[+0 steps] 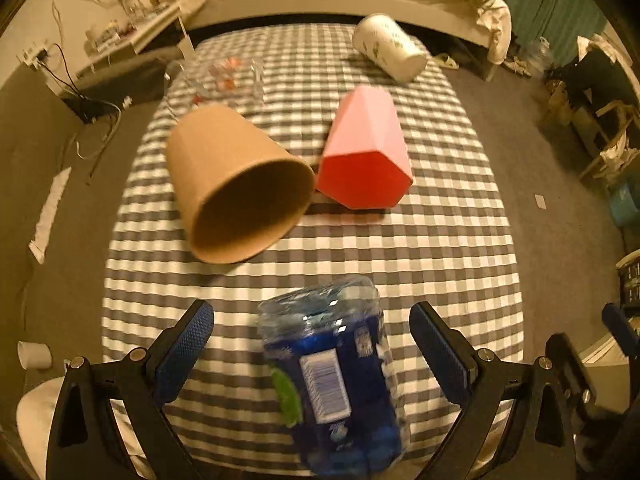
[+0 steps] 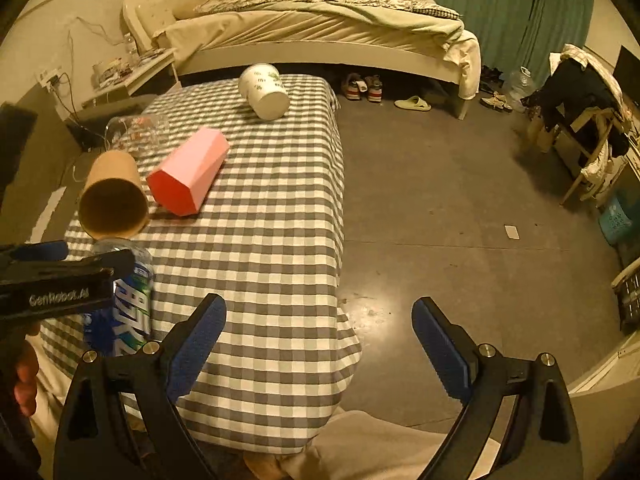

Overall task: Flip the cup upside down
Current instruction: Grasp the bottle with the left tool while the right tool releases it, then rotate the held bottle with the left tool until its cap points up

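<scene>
On the checked table (image 1: 440, 240) several cups lie on their sides: a brown paper cup (image 1: 232, 184) with its mouth toward me, a pink faceted cup (image 1: 364, 148), a white printed cup (image 1: 390, 46) at the far end and a clear glass cup (image 1: 216, 80). They also show in the right wrist view: brown cup (image 2: 114, 196), pink cup (image 2: 188, 170), white cup (image 2: 266, 90). My left gripper (image 1: 312, 340) is open, its fingers either side of an upside-down blue plastic bottle (image 1: 336, 384) without touching it. My right gripper (image 2: 320, 332) is open and empty over the table's right edge.
A bed (image 2: 320, 28) stands behind the table. Shoes and a slipper (image 2: 412, 103) lie on the grey floor (image 2: 460, 208) to the right. A chair with clothes (image 2: 580, 108) is at the far right. A low side table with cables (image 1: 112, 40) is at the left.
</scene>
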A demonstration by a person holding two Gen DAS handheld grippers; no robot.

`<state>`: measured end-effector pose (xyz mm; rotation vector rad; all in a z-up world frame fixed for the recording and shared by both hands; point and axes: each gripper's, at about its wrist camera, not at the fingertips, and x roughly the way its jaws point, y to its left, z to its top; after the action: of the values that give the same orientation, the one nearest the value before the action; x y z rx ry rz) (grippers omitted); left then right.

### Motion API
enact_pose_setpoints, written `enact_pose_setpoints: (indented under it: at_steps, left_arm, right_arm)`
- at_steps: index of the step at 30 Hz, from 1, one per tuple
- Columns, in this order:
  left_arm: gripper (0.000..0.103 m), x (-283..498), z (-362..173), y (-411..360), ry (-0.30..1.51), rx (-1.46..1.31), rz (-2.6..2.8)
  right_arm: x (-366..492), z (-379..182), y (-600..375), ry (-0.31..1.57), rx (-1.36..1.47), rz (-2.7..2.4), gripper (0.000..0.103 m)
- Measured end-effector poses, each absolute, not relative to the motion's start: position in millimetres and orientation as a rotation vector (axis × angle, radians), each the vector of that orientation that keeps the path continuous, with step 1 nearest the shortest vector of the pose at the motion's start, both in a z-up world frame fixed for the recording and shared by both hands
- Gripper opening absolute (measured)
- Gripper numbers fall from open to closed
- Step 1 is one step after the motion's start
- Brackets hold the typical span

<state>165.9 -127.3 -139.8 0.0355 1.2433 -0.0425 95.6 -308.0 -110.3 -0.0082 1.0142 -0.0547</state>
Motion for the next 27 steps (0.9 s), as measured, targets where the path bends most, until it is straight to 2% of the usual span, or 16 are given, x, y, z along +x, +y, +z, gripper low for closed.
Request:
enact_pose_setpoints:
  at_steps: [4,8,9,14,23,27]
  left_arm:
    - [0.098,177,-156,-128,1.302,0.028,-0.034]
    - [0.079,184,-171,-129,1.379,0.026,-0.061]
    - [0.078,185,-174,-129,1.397,0.024,-0.07]
    - [0.077,182,-167,-121,1.391,0.008,-0.104]
    - [0.077,177,-113,-112,1.229,0.042,-0.107]
    - [0.077,170,-95,-117,1.039,0.07,-0.085]
  right_arm:
    - [99,-123,-313,1.04,0.007,-0.051,0.094]
    - [102,-132,-316,1.051,0.015,-0.053,0.094]
    - [103,-133,-316,1.051,0.014,-0.055,0.094]
    - [104,-129,-314,1.032,0.02,-0.053,0.094]
    - [95,-118,-309,1.005,0.026,-0.069,0.094]
    - [91,-120,-311,1.009,0.016,-0.088,0.094]
